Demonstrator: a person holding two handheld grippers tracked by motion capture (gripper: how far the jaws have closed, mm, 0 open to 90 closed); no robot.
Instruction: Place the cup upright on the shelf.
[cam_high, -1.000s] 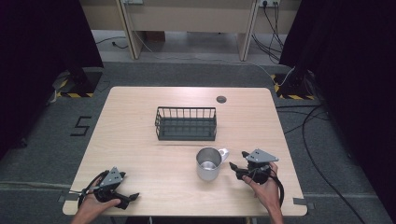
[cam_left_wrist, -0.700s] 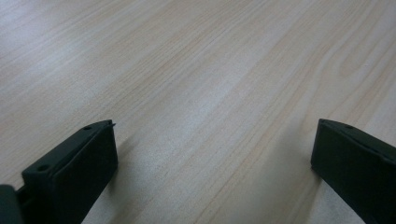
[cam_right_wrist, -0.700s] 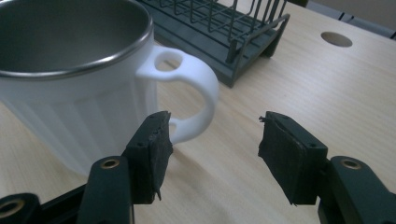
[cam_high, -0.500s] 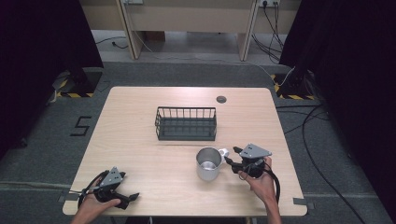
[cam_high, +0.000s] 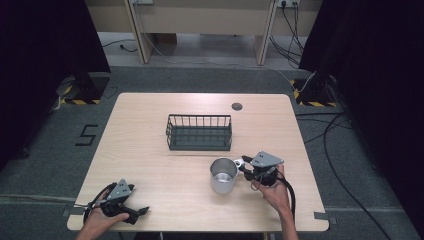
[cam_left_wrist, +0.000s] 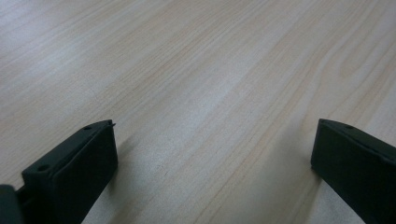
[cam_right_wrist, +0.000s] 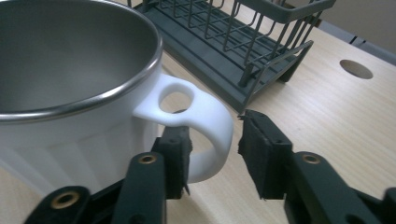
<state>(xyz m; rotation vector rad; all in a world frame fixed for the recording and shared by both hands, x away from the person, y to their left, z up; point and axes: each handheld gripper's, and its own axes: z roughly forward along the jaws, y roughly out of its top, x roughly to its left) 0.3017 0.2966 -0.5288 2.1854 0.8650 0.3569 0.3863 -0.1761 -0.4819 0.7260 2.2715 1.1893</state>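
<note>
On the left, my left gripper (cam_high: 134, 212) rested near the front left corner of the table (cam_high: 150, 135), jaws spread wide with nothing but bare wood between them, and it had not shifted from a second before. In the middle the dark wire rack (cam_high: 199, 132) stood untouched, and just in front of it and to the right the mug (cam_high: 223, 175) sat upright on the wood, handle (cam_right_wrist: 201, 126) pointing toward my right hand. That was where the change lay: my right gripper (cam_high: 243, 166) had slid in from the right toward the mug, and its jaws had just been closing. They now straddled the white handle, one pad against its inner side, the other a sliver off the outer side, so I judged the grip nearly but not fully made. A little more squeeze should let me lift the mug, probably toward the rack.
</note>
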